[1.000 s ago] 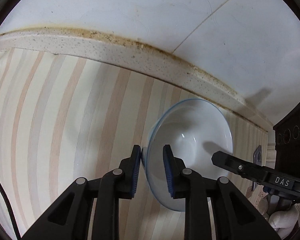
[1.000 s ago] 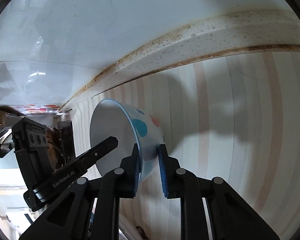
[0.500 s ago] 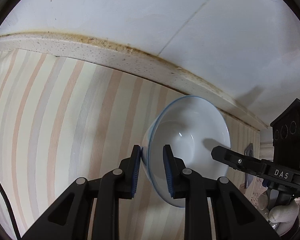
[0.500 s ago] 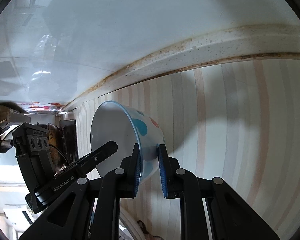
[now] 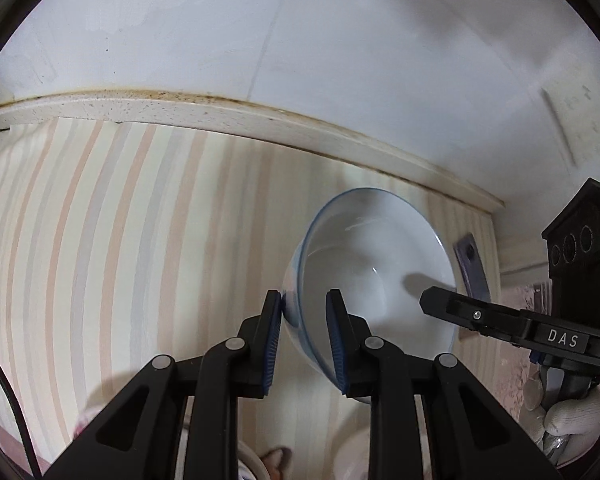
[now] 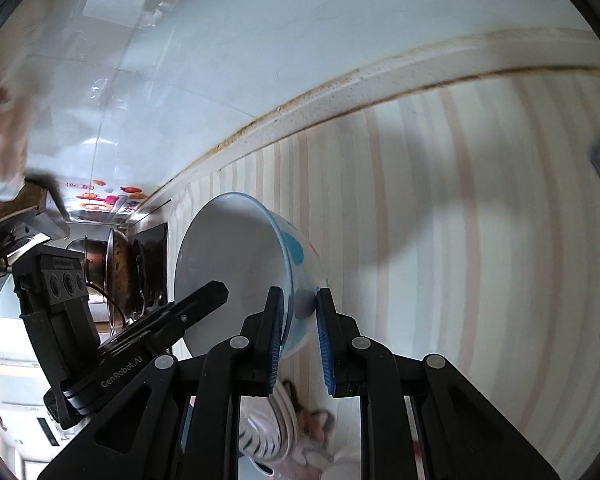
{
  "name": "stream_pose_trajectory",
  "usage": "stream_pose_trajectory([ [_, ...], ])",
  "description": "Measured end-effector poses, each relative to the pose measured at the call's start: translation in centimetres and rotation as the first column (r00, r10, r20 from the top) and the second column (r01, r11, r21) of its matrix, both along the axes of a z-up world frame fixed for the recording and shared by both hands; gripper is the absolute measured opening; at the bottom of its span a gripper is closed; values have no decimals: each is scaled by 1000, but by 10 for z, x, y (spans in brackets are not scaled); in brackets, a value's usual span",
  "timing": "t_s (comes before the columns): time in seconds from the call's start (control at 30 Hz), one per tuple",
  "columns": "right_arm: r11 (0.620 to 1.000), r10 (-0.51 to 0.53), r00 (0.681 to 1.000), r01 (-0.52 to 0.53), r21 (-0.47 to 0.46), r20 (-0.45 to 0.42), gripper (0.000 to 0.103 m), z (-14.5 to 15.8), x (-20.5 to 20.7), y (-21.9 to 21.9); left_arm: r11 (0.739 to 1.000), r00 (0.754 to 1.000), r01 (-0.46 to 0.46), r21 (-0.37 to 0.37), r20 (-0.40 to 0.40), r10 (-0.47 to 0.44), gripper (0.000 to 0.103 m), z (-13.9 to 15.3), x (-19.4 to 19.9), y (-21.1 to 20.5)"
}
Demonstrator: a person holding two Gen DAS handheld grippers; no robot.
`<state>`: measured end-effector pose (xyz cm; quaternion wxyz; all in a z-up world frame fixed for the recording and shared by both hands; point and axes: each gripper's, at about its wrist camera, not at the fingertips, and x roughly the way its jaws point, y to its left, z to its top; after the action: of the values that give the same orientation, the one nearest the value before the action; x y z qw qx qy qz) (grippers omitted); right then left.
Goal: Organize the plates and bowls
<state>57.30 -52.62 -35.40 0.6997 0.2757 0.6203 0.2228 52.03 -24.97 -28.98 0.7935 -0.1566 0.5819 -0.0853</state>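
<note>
Bowl [image 5: 376, 272] pinched in both tools, striped counter [image 5: 120, 240]

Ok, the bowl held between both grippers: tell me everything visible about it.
The bowl is glossy, ceramic-looking, white inside, with a thin blue rim and blue spots on the outside. It is empty and tipped on its side above the striped counter. The left gripper and the right gripper each clamp the rim at opposite edges, one pad inside, one outside. Nothing else touches it.
</note>
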Motion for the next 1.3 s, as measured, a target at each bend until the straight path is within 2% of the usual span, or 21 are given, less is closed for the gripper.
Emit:
stream_pose_trajectory([
  [0.33, 998, -57, 998, 57, -37, 18, 18, 30, -105, -39, 995, 995, 99, -1, 22, -99, 20, 18, -69, -46],
  [0.63, 994, -97, 995, 96, -52, -19, 18, 13, -181, -67, 984, 985, 175, 12, -7, -175, 20, 14, -125, -76],
  [0.93, 993, -98, 994, 93, -77, -58, 18, -12, -219, -76, 977, 977, 213, 30, -37, -212, 20, -1, -144, -94],
  [1.3, 991, -90, 993, 81, -105, -81, 18, -28, -230, -79, 967, 969, 244, 71, -61, -240, 20, -18, -149, -109],
])
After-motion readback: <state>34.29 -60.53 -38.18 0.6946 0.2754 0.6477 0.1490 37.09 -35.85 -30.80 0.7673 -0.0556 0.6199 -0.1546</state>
